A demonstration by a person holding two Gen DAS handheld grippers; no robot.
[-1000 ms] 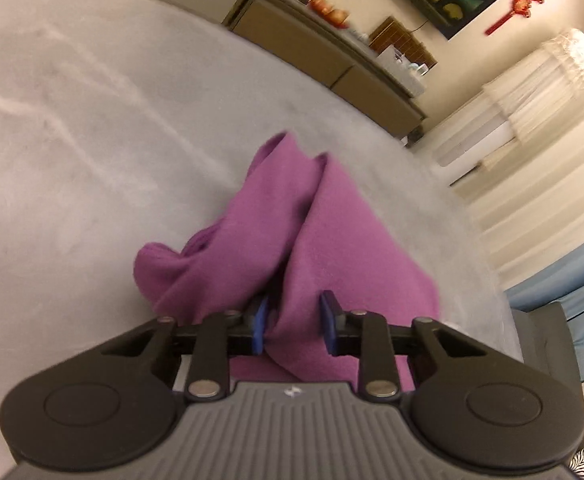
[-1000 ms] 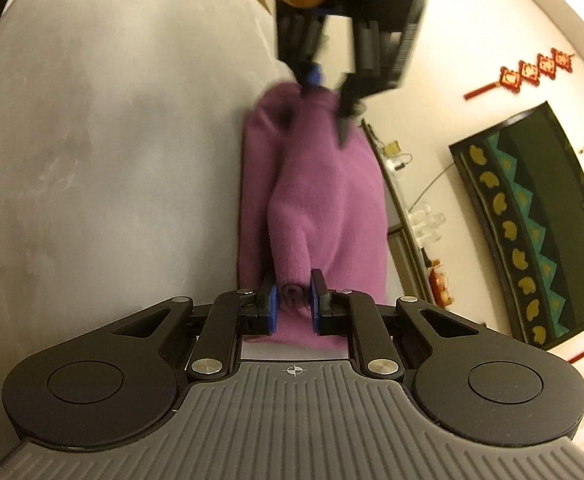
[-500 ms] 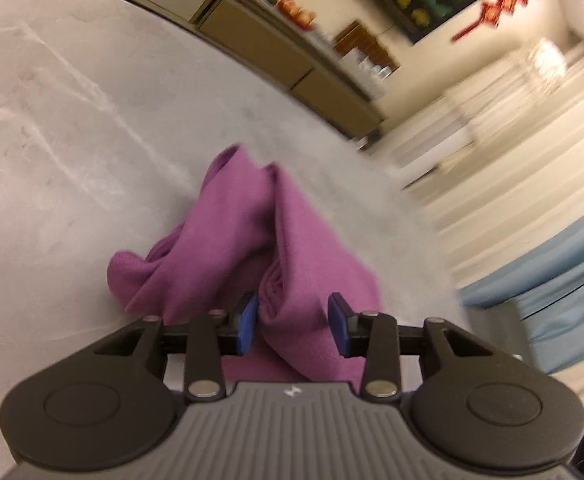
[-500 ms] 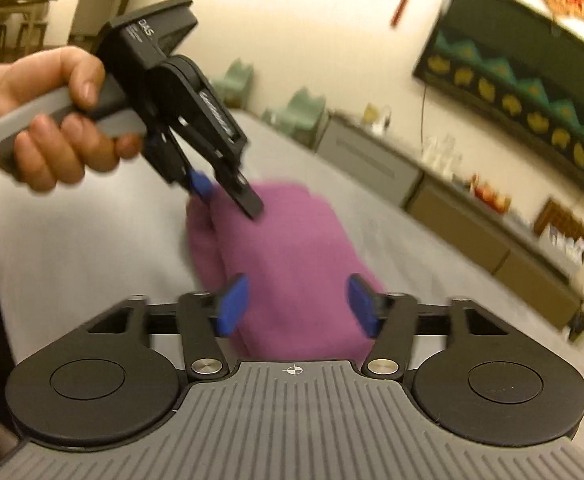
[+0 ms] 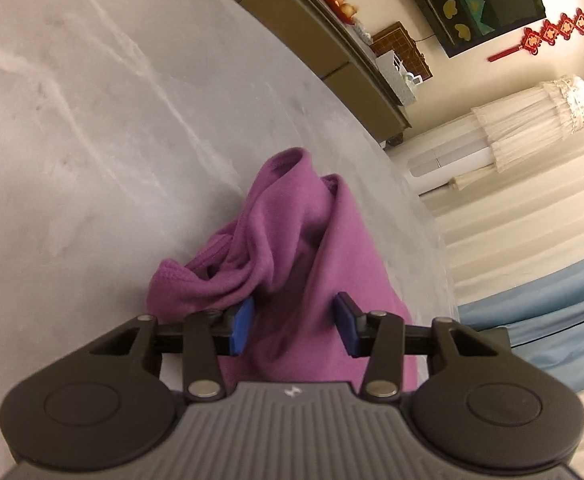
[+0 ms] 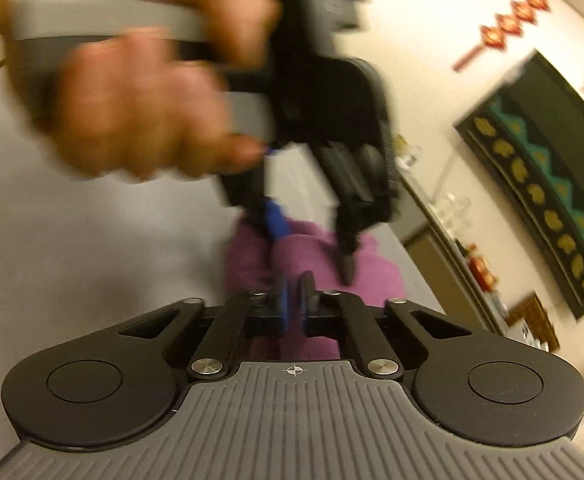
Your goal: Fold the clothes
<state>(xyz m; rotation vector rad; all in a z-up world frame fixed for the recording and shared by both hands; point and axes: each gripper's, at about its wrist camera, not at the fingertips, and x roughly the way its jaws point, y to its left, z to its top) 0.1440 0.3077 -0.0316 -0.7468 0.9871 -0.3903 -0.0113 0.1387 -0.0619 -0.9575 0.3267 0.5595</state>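
Your left tongs have just been opening and now stand released astride a ridge of the purple garment bunched on the grey table, while your right tongs, swung nearer, have snapped clenched and empty, apparently to regrip.

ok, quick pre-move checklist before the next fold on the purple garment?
1. Left hand-held gripper clear of the cloth: ok; its jaws have just been opening and stand apart, fabric between them but unpinched.
2. Right hand-held gripper shut: ok. Cloth pinched: cannot tell, blurred.
3. Purple fleece garment flat: not ok, bunched into ridges.
4. Garment fully on the grey marble-look table: ok.
5. Grippers spaced apart: not ok, left one hangs close over the right's fingers.
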